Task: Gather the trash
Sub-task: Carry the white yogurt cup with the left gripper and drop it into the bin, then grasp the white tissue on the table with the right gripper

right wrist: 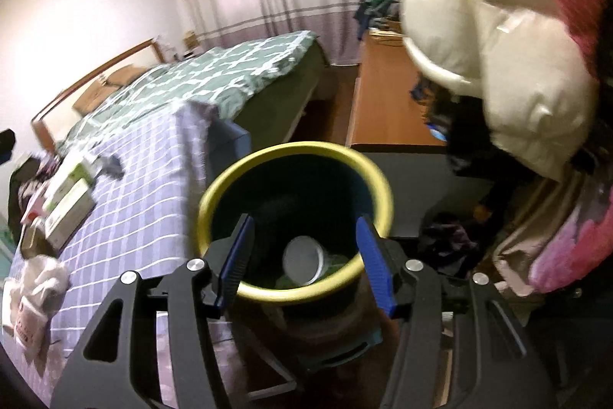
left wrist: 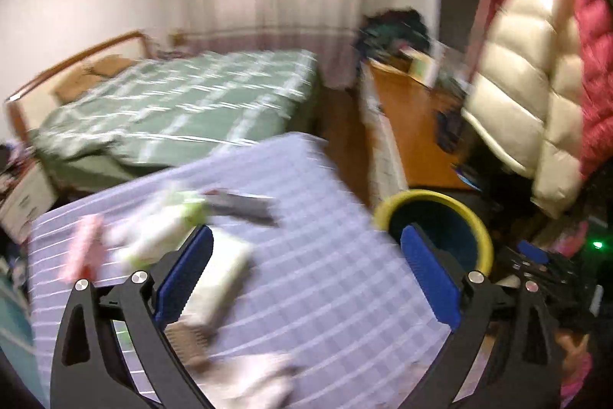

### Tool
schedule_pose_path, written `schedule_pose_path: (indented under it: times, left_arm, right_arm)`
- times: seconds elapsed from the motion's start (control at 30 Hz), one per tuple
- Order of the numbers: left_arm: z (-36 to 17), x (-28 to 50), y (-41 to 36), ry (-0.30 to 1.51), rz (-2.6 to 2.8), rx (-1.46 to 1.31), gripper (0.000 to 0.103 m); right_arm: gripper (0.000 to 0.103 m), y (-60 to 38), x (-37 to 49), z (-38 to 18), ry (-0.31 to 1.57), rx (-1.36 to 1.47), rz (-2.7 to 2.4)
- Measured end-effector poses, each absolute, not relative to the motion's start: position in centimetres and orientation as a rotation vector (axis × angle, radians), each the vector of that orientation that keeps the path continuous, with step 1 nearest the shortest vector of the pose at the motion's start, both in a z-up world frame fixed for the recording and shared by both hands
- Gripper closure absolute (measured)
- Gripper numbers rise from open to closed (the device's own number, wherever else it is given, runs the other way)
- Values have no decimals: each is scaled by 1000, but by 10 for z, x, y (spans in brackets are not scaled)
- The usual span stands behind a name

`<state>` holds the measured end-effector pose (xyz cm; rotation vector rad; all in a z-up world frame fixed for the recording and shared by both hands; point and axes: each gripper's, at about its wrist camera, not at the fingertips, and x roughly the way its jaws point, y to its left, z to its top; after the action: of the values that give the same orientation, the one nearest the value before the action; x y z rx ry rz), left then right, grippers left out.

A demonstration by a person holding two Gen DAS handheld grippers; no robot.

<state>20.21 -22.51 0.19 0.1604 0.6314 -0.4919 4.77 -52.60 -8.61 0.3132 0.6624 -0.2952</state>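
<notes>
A dark bin with a yellow rim [right wrist: 295,151] stands beside a table with a purple checked cloth [right wrist: 145,179]. A white cup [right wrist: 304,257] and green scraps lie inside the bin. My right gripper [right wrist: 304,259] is open and empty above the bin's mouth. My left gripper [left wrist: 306,267] is open and empty over the cloth [left wrist: 325,217]. The bin rim [left wrist: 433,196] is by the left gripper's right finger. On the cloth lie white-green boxes [left wrist: 161,229], a pink packet [left wrist: 82,248], a grey item [left wrist: 241,206] and crumpled paper [left wrist: 264,376]. The left view is blurred.
A bed with a green checked cover [left wrist: 180,102] stands behind the table. A wooden desk [left wrist: 413,125] with clutter is at the right. Cream and pink puffer jackets [left wrist: 536,64] hang at the right, close to the bin. Curtains cover the far wall.
</notes>
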Motion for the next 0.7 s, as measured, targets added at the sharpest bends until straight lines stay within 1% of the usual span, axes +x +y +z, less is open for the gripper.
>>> schedule_pose_path:
  times: [0.1,0.3,0.47,0.6,0.7]
  left_arm:
    - [1,205,-158,574,-356,133,5]
    - [-19,224,-55,561,-193,41,5]
    - [-47,240,5,512,-50,6,5]
    - [-68,246,36,522,11,-27,5]
    - [-70,241,43,509,31,-43,5]
  right_arm:
    - [50,-497,59,-80,670,287,-241]
    - [49,-427,87,-73,705,217,-81]
    - [49,-366,102,-68,723,156,60]
    - [49,-324,110,-63,740,126,182]
    - [50,-291,116,-64,764,96,263]
